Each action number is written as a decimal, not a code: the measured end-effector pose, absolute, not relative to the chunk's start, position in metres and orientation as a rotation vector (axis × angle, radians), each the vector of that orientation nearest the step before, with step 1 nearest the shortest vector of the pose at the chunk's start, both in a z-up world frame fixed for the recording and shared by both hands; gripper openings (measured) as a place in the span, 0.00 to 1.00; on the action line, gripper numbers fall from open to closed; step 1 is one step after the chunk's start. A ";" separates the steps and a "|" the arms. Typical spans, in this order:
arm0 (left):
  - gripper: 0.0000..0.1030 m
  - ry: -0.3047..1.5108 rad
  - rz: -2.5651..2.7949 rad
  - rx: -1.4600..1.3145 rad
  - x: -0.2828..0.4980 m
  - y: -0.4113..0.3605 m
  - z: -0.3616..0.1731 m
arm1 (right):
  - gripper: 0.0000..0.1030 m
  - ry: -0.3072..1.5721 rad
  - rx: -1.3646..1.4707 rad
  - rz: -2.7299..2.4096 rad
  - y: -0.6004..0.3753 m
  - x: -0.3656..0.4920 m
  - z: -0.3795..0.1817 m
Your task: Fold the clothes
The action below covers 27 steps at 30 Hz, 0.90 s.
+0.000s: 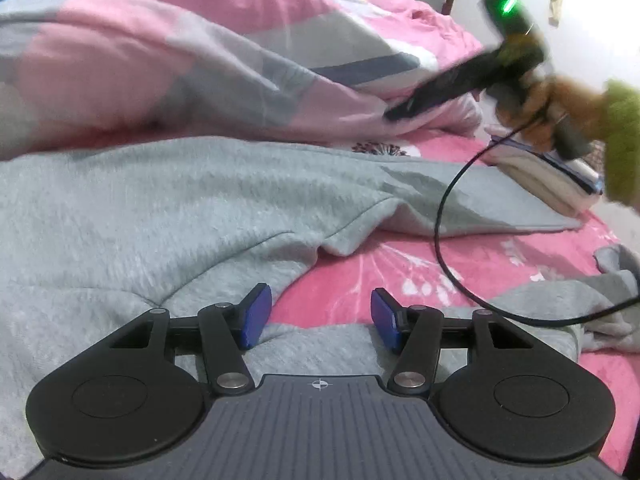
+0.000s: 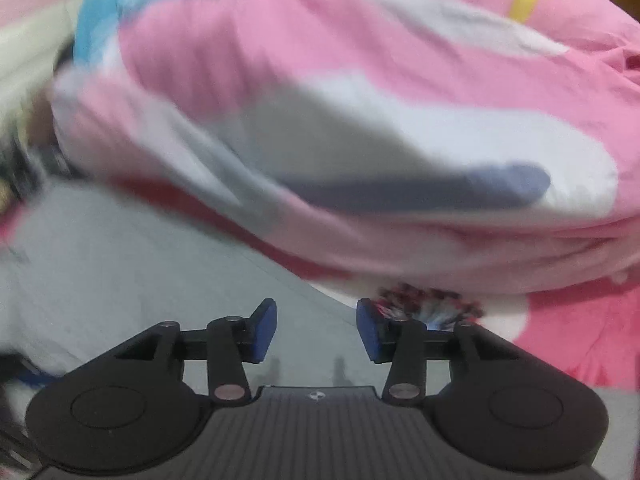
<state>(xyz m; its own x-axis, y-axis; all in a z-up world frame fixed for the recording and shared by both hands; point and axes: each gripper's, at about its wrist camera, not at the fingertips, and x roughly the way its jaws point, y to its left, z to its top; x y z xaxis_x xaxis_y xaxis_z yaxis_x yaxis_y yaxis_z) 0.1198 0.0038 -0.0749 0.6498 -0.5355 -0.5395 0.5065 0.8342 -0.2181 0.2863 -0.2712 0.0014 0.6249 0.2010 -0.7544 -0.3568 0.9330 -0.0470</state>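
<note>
Bed [image 1: 460,264] with a pink flowered sheet carries everything. A big pink, grey and white quilt [image 1: 180,60] is bunched up along the far side of the bed. Grey sweatshirt [image 1: 160,208] lies spread on the sheet just in front of the quilt, mostly flat, one sleeve running out to the right, wrinkles near the middle; a part of it is bunched at the near right edge. No clean fold shows on it, so I judge the folding barely begun: sleeves and body are all left to do. A small folded stack of cloth [image 1: 560,184] sits beyond the sleeve's far end, likely pieces already finished.

Left gripper [image 1: 320,316] hovers low over the sweatshirt's near edge, blue fingers [image 1: 256,316] spread, nothing pinched. Right gripper [image 2: 316,332] is over the sweatshirt's far end next to the quilt, heavily blurred, fingers apart and empty; the left view shows it held by a hand [image 1: 536,108] in a green sleeve, black cable [image 1: 444,216] trailing across the sheet.

Next probably: regrip a sleeve or hem.
</note>
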 end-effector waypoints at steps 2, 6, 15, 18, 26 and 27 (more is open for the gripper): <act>0.54 0.629 -0.599 -0.046 0.119 0.004 -0.077 | 0.46 0.845 -0.210 0.352 -0.271 0.303 -0.025; 0.55 0.639 -0.625 -0.060 0.121 0.008 -0.080 | 0.46 0.871 -0.178 0.419 -0.282 0.338 -0.058; 0.57 0.649 -0.662 -0.104 0.124 0.014 -0.083 | 0.61 0.934 -0.244 0.554 -0.278 0.373 -0.083; 0.57 0.648 -0.661 -0.101 0.124 0.014 -0.083 | 0.57 0.959 -0.256 0.552 -0.275 0.372 -0.083; 0.57 0.637 -0.657 -0.100 0.124 0.014 -0.081 | 0.07 0.901 -0.408 0.440 -0.238 0.341 -0.081; 0.57 0.633 -0.654 -0.096 0.123 0.014 -0.081 | 0.04 0.886 -0.436 0.425 -0.232 0.336 -0.081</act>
